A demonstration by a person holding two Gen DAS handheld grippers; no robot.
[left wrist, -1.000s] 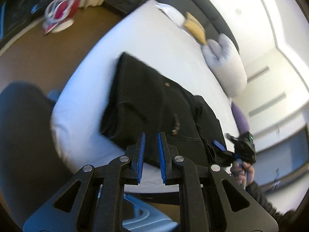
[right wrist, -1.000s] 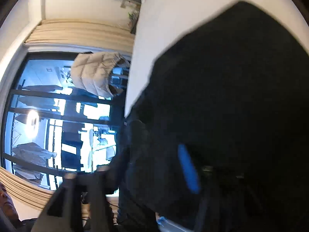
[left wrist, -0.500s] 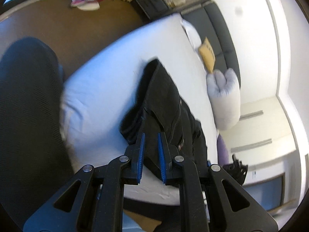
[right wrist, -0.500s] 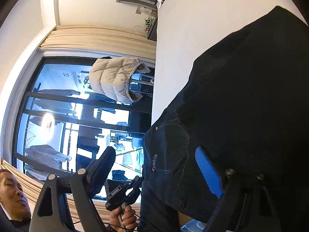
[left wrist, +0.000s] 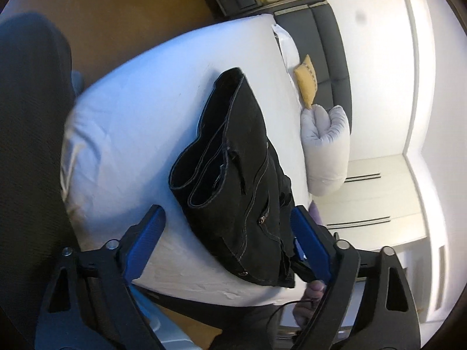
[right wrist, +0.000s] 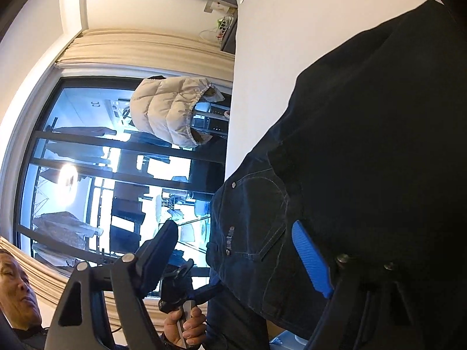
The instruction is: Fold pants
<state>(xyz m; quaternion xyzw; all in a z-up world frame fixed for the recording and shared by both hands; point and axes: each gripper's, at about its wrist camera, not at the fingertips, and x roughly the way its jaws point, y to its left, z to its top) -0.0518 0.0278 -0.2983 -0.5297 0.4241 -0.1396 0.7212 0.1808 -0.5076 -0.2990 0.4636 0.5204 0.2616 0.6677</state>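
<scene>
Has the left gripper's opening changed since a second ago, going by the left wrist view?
Yes. The left gripper was nearly shut and its jaws are opening, now spread either side of the black pants on the white bed.

A big bed with a white sheet was seen, standing on a brown floor. Soft wrinkles were seen in the sheet near the bed's corner. A pair of dark pants was laid on the bed, folded into a thick bundle, with the two leg ends left open on top. One end of the pants was hung a little over the bed's edge. By the gray headboard, a white pillow, a small yellow cushion and a rolled pale blanket were laid on the bed.
</scene>
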